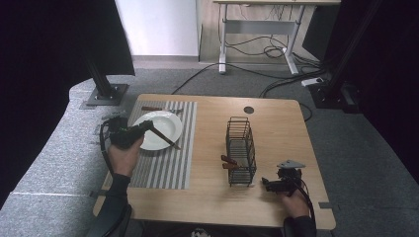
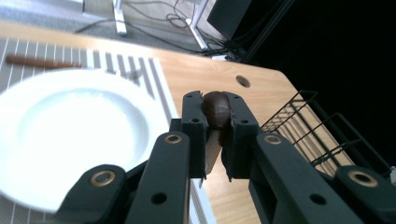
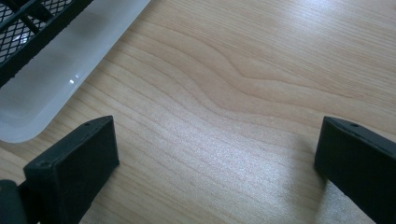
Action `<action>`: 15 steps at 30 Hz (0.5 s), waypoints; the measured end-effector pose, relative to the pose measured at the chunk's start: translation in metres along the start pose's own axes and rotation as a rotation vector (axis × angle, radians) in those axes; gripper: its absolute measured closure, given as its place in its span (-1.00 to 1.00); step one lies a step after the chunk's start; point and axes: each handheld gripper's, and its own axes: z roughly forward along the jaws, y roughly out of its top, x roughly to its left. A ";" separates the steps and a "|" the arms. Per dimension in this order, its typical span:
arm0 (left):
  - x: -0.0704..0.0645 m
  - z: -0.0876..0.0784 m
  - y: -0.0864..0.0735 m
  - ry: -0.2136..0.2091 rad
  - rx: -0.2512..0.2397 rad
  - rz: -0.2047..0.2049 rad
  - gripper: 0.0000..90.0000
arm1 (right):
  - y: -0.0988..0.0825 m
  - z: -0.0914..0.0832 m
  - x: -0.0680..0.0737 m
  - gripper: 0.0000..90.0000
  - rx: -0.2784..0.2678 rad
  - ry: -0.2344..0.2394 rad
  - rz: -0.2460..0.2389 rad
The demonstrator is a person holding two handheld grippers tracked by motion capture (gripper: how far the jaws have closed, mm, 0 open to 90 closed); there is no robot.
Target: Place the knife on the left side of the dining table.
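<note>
My left gripper (image 1: 147,126) (image 2: 215,122) hovers at the left rim of a white plate (image 1: 165,123) (image 2: 70,130), shut on the brown handle of a knife (image 1: 166,138) (image 2: 216,109). The knife slants across the plate toward the right. The plate rests on a grey striped placemat (image 1: 168,165) (image 2: 154,84). A brown-handled fork (image 1: 152,108) (image 2: 39,61) lies on the mat beyond the plate. My right gripper (image 1: 268,183) (image 3: 215,158) sits low over the table near the front right, open, with bare wood between its jaws.
A black wire cutlery basket (image 1: 240,148) (image 2: 303,126) stands mid-table on a white tray (image 3: 56,74), with two brown handles (image 1: 229,162) poking out of its left side. A round cable hole (image 1: 248,109) (image 2: 242,80) lies at the table's far edge.
</note>
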 end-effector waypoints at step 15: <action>0.035 -0.001 -0.036 0.003 0.037 -0.086 0.78 | 0.000 0.000 0.000 -1.00 -0.001 0.000 -0.001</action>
